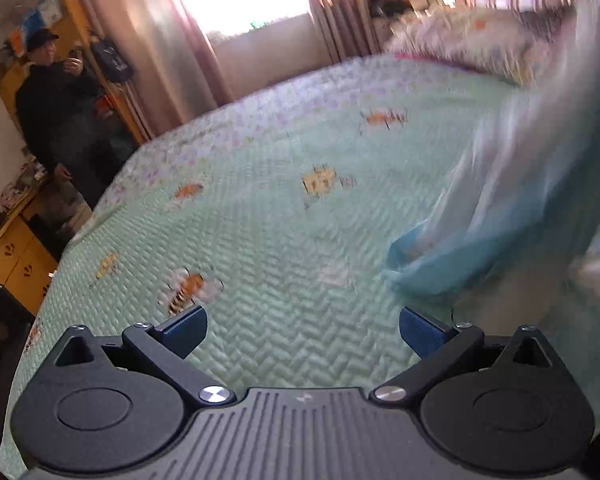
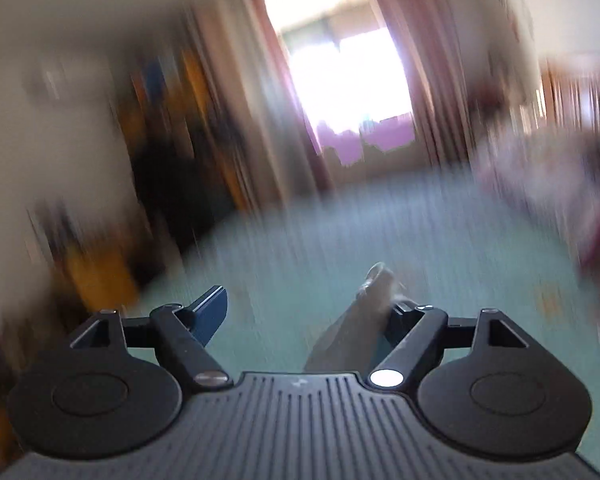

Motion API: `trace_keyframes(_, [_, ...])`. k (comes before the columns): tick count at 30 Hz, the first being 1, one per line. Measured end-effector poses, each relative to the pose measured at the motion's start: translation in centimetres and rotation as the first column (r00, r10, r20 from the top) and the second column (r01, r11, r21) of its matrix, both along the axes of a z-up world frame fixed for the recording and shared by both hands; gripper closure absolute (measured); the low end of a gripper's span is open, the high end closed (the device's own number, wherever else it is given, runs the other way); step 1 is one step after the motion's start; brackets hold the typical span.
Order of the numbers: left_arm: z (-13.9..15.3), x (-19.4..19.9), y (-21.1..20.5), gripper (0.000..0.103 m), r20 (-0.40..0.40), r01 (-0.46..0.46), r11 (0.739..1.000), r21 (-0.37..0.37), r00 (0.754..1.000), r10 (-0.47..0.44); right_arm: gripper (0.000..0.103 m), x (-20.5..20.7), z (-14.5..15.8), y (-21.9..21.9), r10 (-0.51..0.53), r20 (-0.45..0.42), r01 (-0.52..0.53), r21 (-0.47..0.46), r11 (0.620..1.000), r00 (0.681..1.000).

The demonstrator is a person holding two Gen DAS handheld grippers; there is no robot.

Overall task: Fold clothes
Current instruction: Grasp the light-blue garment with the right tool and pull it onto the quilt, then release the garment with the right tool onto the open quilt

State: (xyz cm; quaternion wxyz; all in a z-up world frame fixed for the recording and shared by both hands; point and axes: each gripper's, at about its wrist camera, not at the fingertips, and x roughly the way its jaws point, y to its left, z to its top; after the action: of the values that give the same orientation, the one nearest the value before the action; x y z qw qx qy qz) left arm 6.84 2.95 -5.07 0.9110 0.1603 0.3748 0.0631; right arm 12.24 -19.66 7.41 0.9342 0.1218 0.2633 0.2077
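Pale blue and white thin garment (image 1: 496, 184) hangs in blurred vertical folds at the right of the left wrist view, its bunched blue lower edge near the mint-green quilted bedspread with bee prints (image 1: 260, 216). Left gripper (image 1: 303, 330) is spread wide over bare quilt, nothing between its fingers. Right gripper (image 2: 306, 312) also stands apart; a pale grey strip of cloth (image 2: 356, 320) lies against its right finger, unpinched. Right wrist view heavily smeared.

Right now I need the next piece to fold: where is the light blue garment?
In the left wrist view the light blue garment hangs blurred at the right, its hem on the green quilted bedspread.
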Motion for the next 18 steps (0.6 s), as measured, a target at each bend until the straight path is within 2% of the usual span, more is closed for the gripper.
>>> trace_keyframes(2, [-1.2,0.2,-1.0,0.001,-0.029,0.032,0.998,0.047,0.999,-0.031,0.023,-1.2,-6.6,0.9,-0.038,-0.121,0.031,-0.058,0.998,0.992])
trace_keyframes(4, [-2.2,0.2,-2.5,0.001,-0.051,0.063,0.994,0.084,0.997,-0.058,0.023,-2.6,-11.7,1.1,-0.08,-0.213,0.064,-0.083,0.995,0.974])
trace_keyframes(7, [-3.2,0.5,-4.6,0.001,-0.082,0.113,0.99,0.081,0.991,-0.106,0.023,-4.7,-15.6,1.8,-0.175,-0.261,0.13,-0.182,0.975,0.949])
trace_keyframes(10, [-3.4,0.8,-6.8,0.001,-0.075,0.16,0.985,0.069,0.985,-0.155,0.023,-6.1,-15.4,2.4,-0.263,-0.223,0.196,-0.282,0.939,0.939])
trace_keyframes(13, [-3.4,1.3,-8.9,0.002,-0.072,0.172,0.982,0.078,0.983,-0.167,0.023,-7.5,-14.4,1.8,-0.317,-0.145,0.265,-0.291,0.919,0.937])
trace_keyframes(18, [-3.5,2.6,-11.7,0.002,-0.082,0.165,0.98,0.114,0.984,-0.156,0.023,-7.5,-15.8,0.7,-0.421,-0.114,0.344,-0.41,0.845,0.9])
